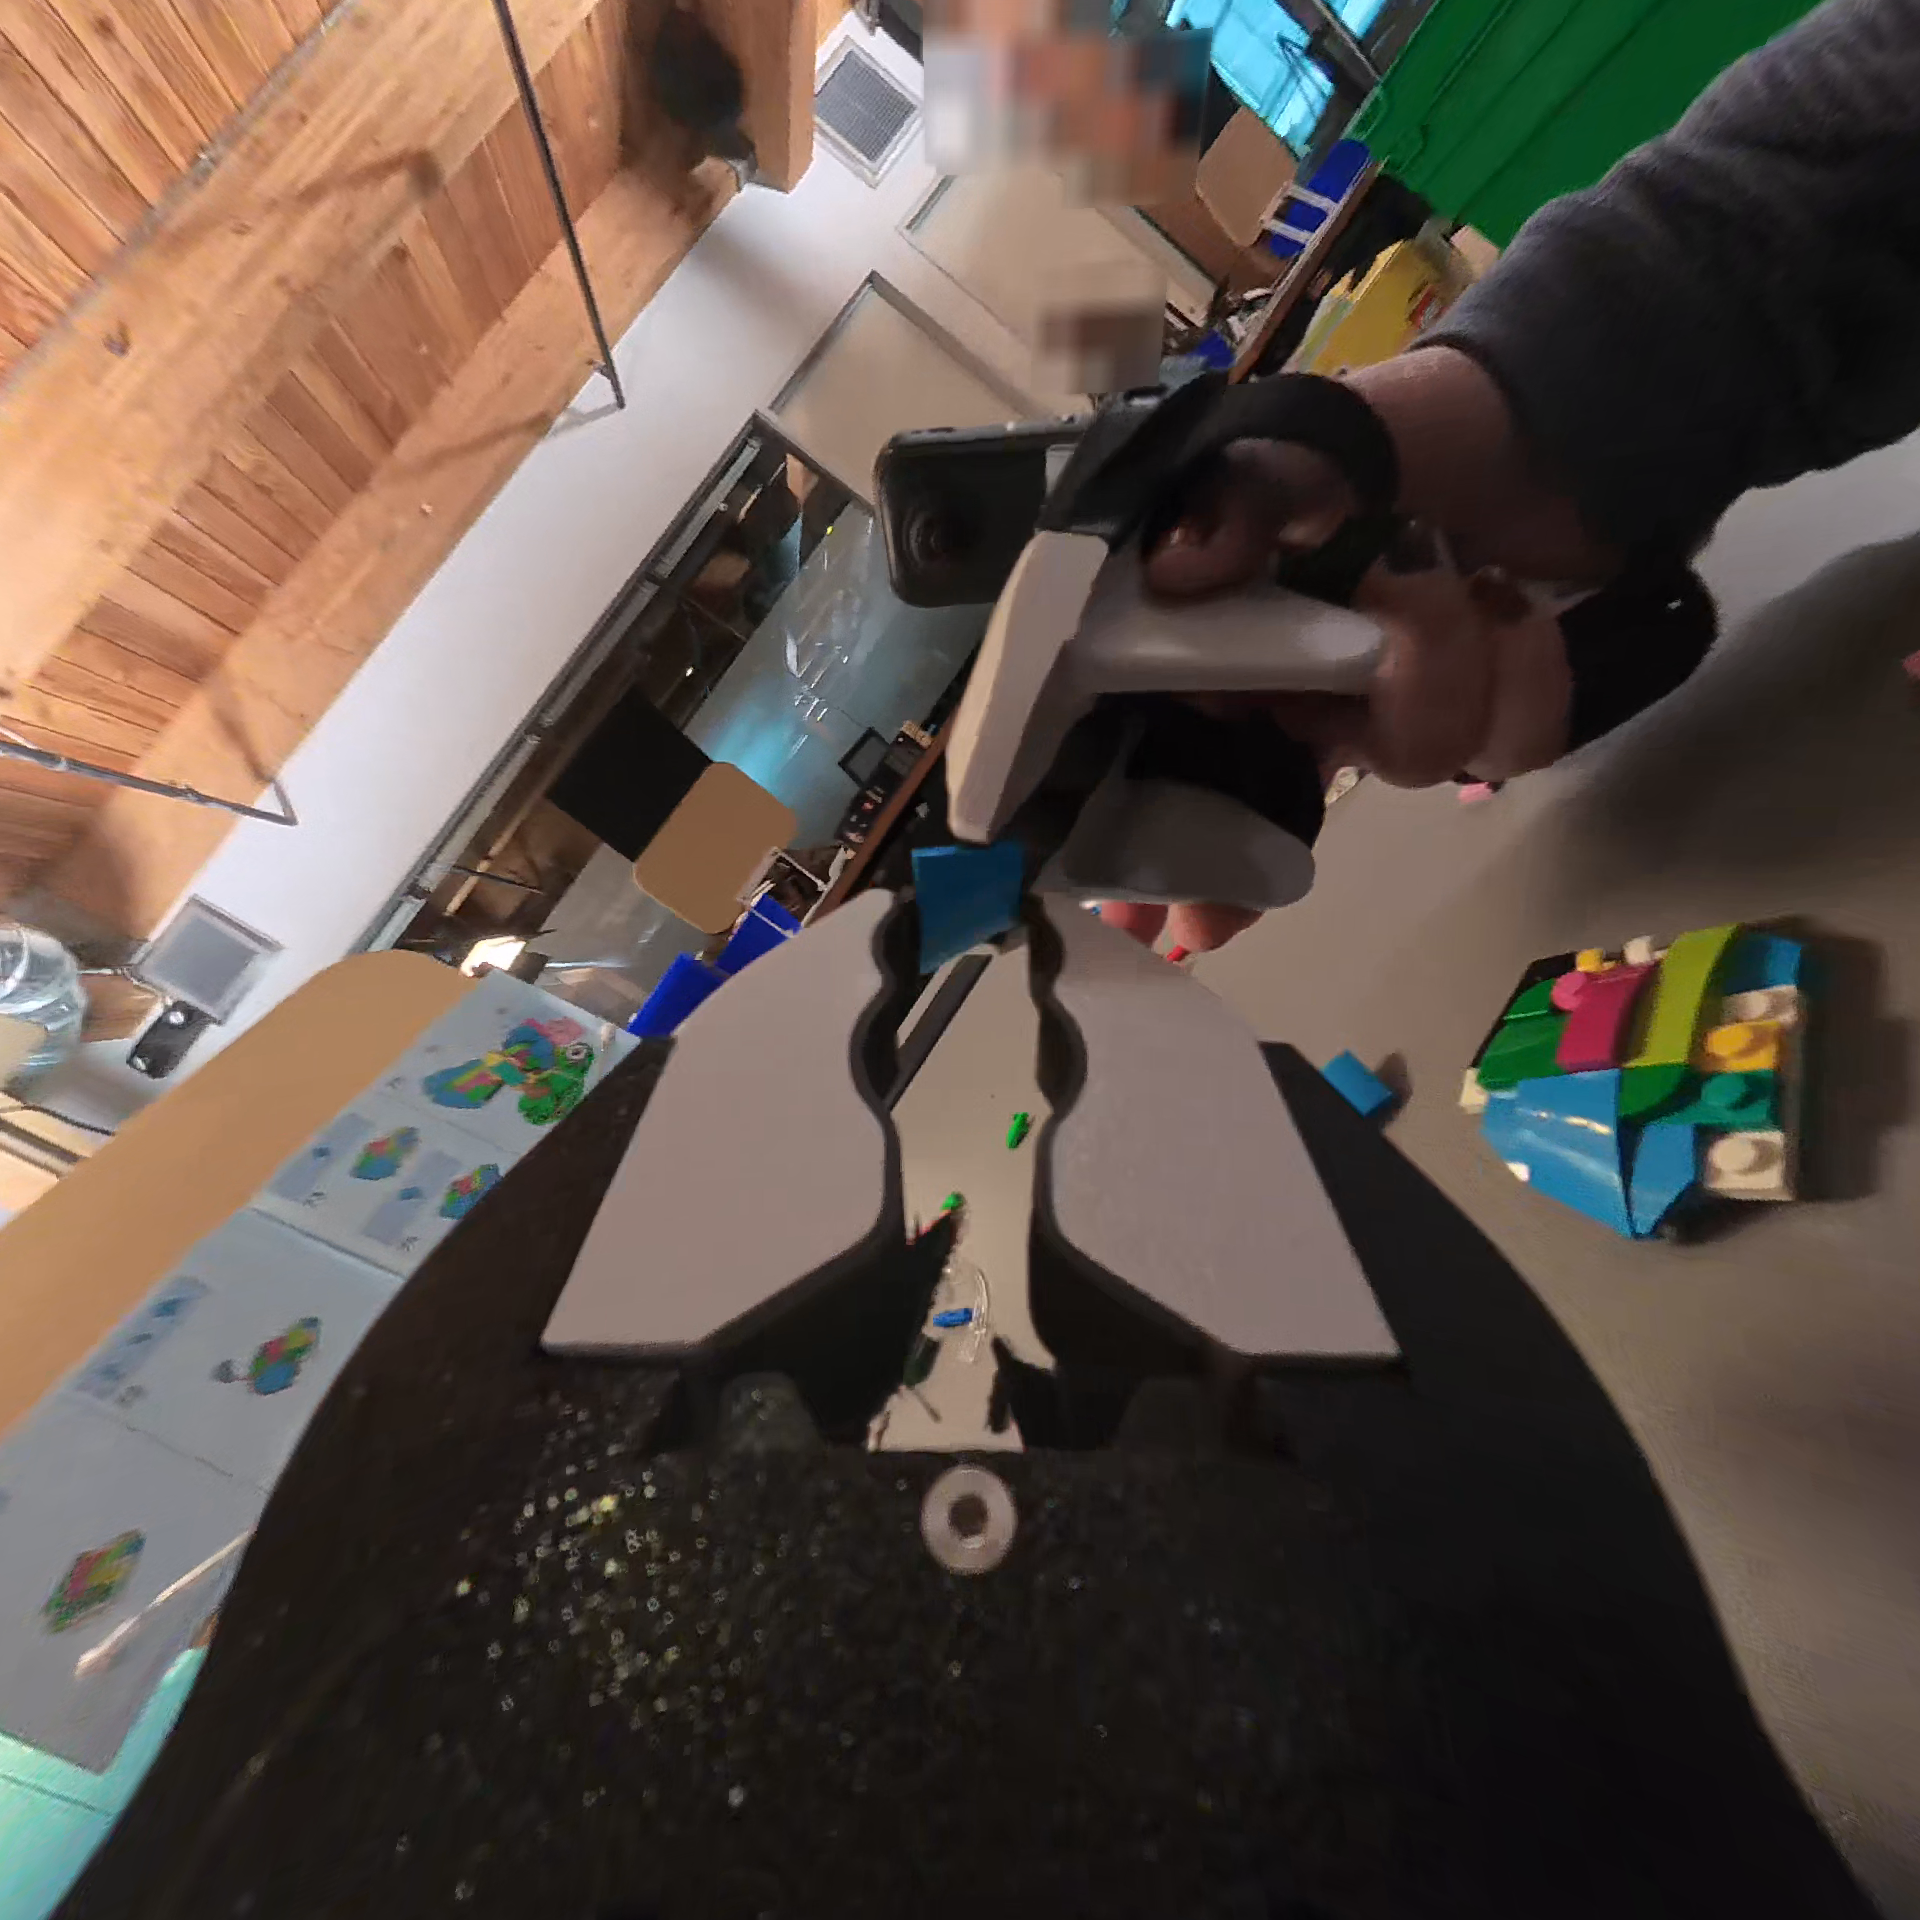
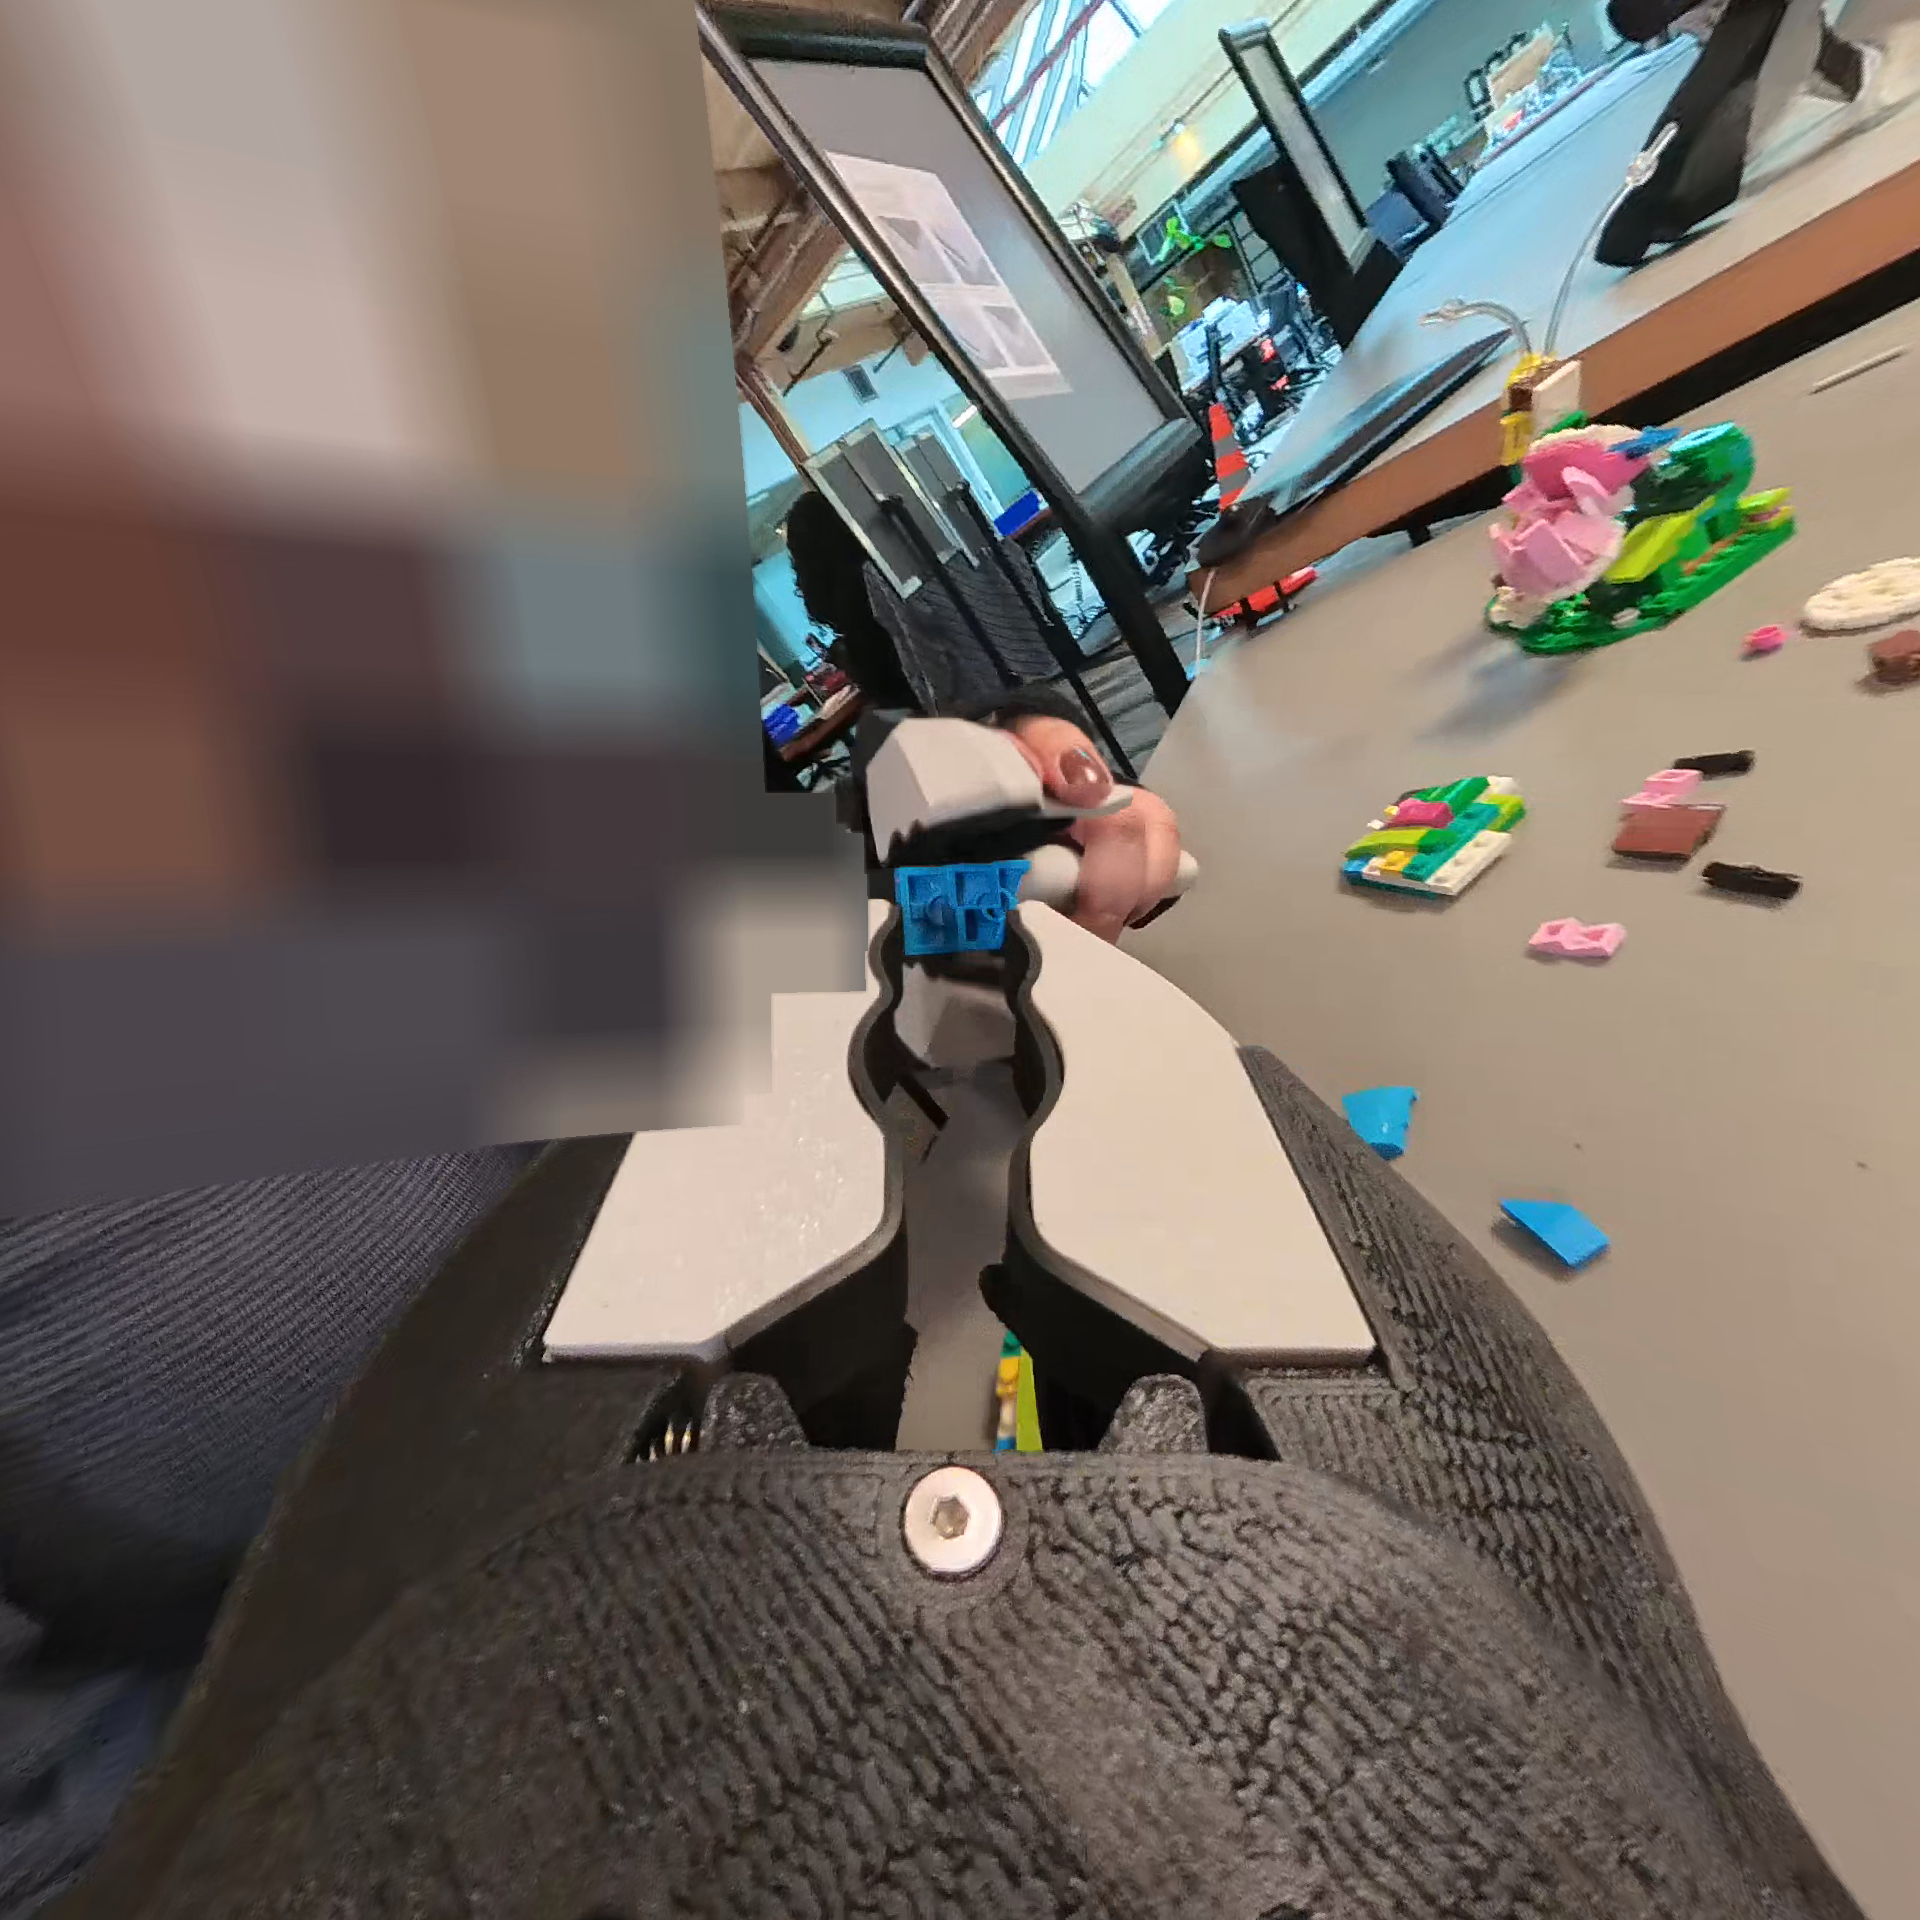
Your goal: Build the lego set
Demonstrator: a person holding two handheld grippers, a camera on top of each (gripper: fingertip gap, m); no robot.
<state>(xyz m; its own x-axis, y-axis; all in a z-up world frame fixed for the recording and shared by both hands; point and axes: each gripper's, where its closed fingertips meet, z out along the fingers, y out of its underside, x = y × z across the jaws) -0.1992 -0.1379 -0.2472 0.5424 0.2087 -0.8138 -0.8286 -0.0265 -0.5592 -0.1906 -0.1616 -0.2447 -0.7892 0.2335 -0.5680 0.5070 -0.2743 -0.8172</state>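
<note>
The grey tabletop (image 2: 1558, 1039) fills the 3 o'clock half of the right wrist view and carries the loose pieces and part-built models. In the left wrist view an open instruction booklet (image 1: 312, 1195) lies at 9 o'clock, its pages showing coloured build steps.

Next in size, a green and pink flower model (image 2: 1631, 530) stands at 2 o'clock in the right wrist view. A multicoloured block assembly (image 1: 1652, 1070) of blue, green, pink and yellow bricks sits at 3 o'clock in the left wrist view, and a flat assembly (image 2: 1434, 836) of green, white and blue plates lies at 3 o'clock in the right wrist view.

The left tongs (image 1: 961, 930) and the right tongs (image 2: 956, 920) meet tip to tip above the tabletop, each held in a person's hand. Both are clamped on the same small blue lego piece (image 2: 956, 904), seen in the left wrist view at 12 o'clock of that tool's tips (image 1: 966, 904); its studded underside faces the right camera.

Smaller still, two blue wedge pieces (image 2: 1553, 1231) lie at 4 o'clock in the right wrist view, a brown plate (image 2: 1662, 831) and pink plate (image 2: 1574, 938) at 3 o'clock, and a tiny green stud (image 1: 1020, 1127) shows between the left fingers.
</note>
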